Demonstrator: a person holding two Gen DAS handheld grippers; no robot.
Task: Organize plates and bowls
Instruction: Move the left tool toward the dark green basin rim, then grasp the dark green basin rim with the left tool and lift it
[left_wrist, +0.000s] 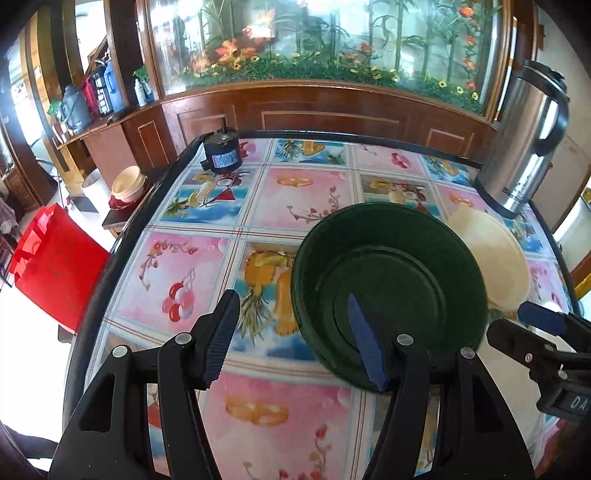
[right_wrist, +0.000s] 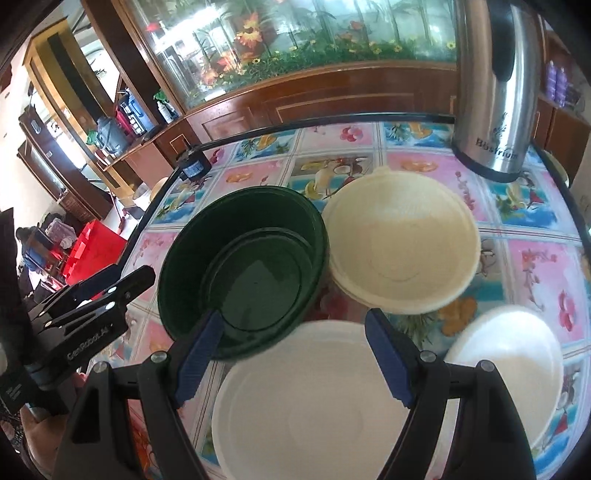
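Note:
A dark green bowl (left_wrist: 391, 280) sits on the patterned table, with a smaller green plate nested inside it (right_wrist: 258, 284). My left gripper (left_wrist: 295, 332) is open, its right finger over the bowl's near rim and its left finger outside it. A cream bowl (right_wrist: 402, 240) stands just right of the green bowl (right_wrist: 207, 251), and shows behind it in the left wrist view (left_wrist: 491, 254). My right gripper (right_wrist: 291, 347) is open above a white plate (right_wrist: 310, 406). A second white plate (right_wrist: 517, 358) lies at the right.
A steel thermos jug (right_wrist: 495, 85) stands at the table's far right, also in the left wrist view (left_wrist: 524, 140). A small black motor (left_wrist: 221, 155) sits at the far left corner. The table's black rim (left_wrist: 110, 266) runs along the left. A red bag (left_wrist: 55, 266) is on the floor.

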